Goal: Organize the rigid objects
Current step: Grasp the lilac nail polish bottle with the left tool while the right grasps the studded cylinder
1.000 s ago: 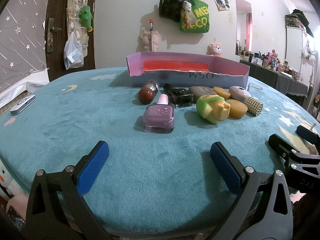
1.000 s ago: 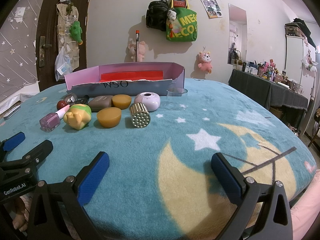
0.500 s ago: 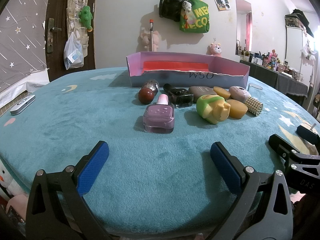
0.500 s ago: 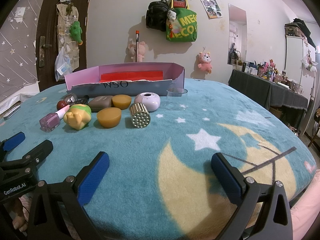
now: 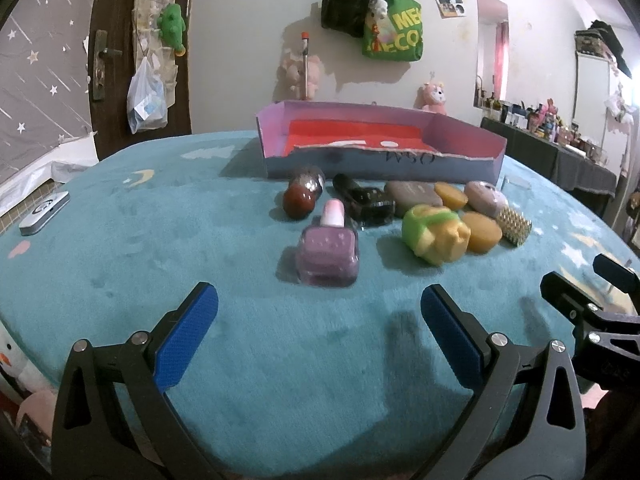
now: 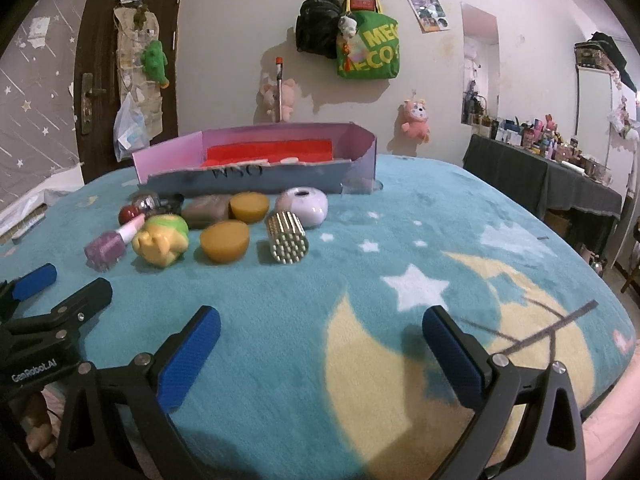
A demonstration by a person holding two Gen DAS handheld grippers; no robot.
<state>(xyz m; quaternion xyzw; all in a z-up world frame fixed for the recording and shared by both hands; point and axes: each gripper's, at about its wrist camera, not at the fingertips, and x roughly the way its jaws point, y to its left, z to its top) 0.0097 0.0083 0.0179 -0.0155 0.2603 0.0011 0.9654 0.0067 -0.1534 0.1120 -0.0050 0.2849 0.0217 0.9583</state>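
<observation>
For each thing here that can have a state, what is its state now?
left claw: open, holds nothing
right claw: open, holds nothing
purple nail polish bottle: capped, lying on its side
pink box: open on top
gold studded cylinder: lying on its side
dark glass bottle: lying down

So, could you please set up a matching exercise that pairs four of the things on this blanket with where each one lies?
Things:
1. nail polish bottle
2. studded cylinder
3. cardboard box
4. silver tin

Places:
A. far off at the left edge of the blanket
B. behind the row of small things
C. at the right end of the front row
D. nearest the left gripper, straight ahead of its open jaws

Pairs: 1-D, 2-C, 3-B, 4-A
</observation>
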